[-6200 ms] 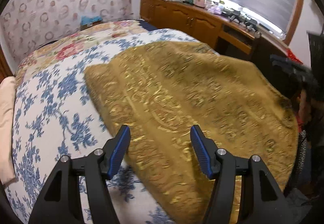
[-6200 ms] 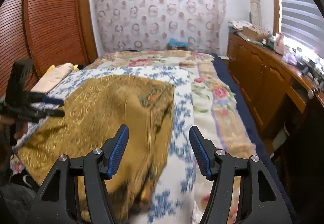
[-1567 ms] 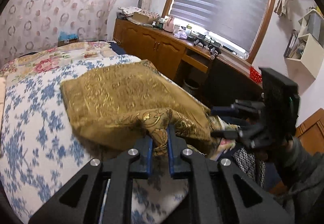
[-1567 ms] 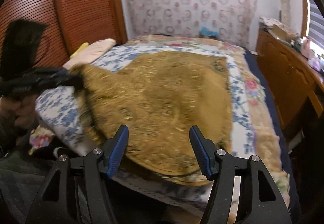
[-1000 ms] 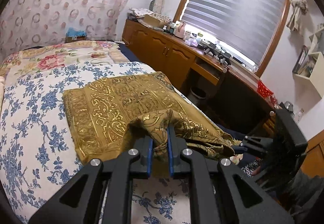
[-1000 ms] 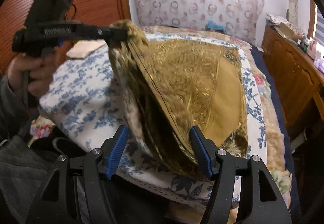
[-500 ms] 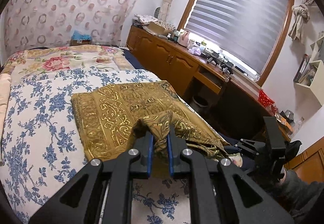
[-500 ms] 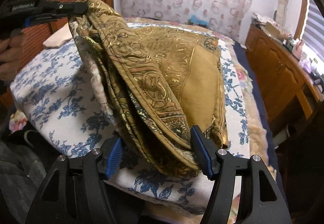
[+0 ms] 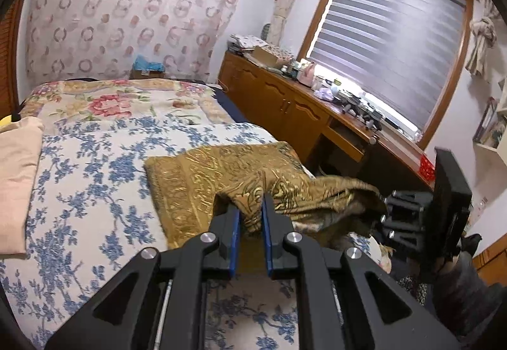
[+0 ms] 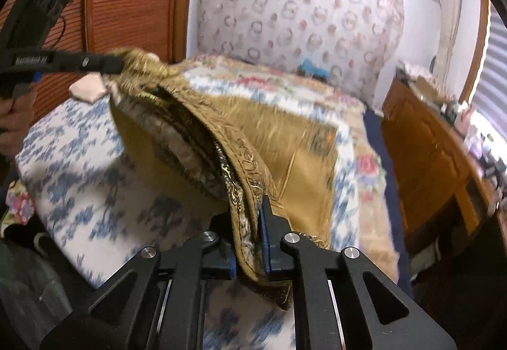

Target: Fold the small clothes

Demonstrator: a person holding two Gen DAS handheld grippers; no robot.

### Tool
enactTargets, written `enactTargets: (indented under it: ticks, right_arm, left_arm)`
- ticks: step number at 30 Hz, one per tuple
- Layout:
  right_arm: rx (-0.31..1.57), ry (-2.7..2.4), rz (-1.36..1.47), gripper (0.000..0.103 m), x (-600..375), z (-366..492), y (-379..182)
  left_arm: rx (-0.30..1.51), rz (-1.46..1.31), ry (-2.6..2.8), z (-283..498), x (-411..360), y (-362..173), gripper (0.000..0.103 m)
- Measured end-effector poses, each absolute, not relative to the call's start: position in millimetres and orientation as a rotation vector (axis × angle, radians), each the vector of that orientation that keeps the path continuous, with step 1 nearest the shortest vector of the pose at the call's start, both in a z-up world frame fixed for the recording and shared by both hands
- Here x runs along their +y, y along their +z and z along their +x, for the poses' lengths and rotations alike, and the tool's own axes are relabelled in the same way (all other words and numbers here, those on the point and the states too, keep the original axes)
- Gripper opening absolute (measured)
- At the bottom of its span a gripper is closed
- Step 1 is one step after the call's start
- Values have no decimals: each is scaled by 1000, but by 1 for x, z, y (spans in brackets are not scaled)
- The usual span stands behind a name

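A gold patterned cloth (image 9: 202,179) lies folded on the blue-flowered bed cover (image 9: 88,179), its near edge lifted off the bed. In the left wrist view my left gripper (image 9: 250,207) pinches a bunched corner of that edge, and its jaws are opening slightly with the fabric still between them. My right gripper (image 9: 385,207) holds the other end at the right. In the right wrist view the right gripper (image 10: 248,223) is closing its jaws, and the pads press on the cloth's layered hem (image 10: 244,166). The left gripper (image 10: 122,63) holds the far corner high at the upper left.
A folded beige garment (image 9: 16,179) lies on the bed's left side. A wooden cabinet (image 9: 285,106) with clutter runs along the right under the blinds. A slatted wardrobe door (image 10: 126,1) stands to the left. A person's hand (image 10: 12,115) grips the left tool.
The right gripper's jaws went from wide apart around the hanging edge to closed on it. Both grippers rose a little and the edge now stretches between them.
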State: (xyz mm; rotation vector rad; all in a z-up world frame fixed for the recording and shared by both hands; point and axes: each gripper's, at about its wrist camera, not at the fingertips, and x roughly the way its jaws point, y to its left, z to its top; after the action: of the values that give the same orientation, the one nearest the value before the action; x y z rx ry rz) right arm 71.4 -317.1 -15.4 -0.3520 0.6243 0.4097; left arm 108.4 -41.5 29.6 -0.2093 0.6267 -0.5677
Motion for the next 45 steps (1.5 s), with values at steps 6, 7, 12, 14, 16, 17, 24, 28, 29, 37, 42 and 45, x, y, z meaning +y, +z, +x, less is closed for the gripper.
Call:
enactTargets:
  ticks: [6, 7, 12, 14, 16, 17, 24, 28, 29, 37, 42, 45]
  right_arm:
    - [566, 416, -407, 9, -301, 116, 5]
    - [565, 417, -414, 9, -299, 124, 6]
    - [576, 433, -444, 8, -289, 168, 3]
    - [580, 448, -461, 9, -285, 181, -2]
    - [586, 460, -483, 9, -281, 196, -9]
    - [592, 467, -489, 8, -279, 204, -12]
    - [654, 496, -457, 9, -279, 254, -30]
    - [684, 491, -400, 29, -284, 273, -30]
    - [691, 485, -382, 30, -287, 278, -28]
    - [668, 395, -293, 30, -313, 297, 6]
    - [682, 404, -250, 33, -327, 268, 14]
    - [712, 395, -250, 34, -335, 248, 9]
  left_arm:
    - [611, -184, -521, 120, -28, 33, 32]
    - [604, -171, -508, 122, -26, 33, 35]
    - [616, -112, -482, 148, -24, 29, 43]
    - [640, -79, -486, 164, -28, 21, 45]
    - [666, -57, -483, 177, -30, 12, 48]
    - [685, -51, -483, 184, -31, 7, 51]
    - [785, -32, -493, 225, -40, -25, 59]
    - [824, -15, -487, 236, -43, -39, 60]
    - [829, -8, -485, 237, -44, -41, 60]
    - [866, -9, -472, 244, -42, -58, 60]
    - [889, -1, -475, 245, -44, -69, 60]
    - [890, 7, -479, 246, -46, -74, 60]
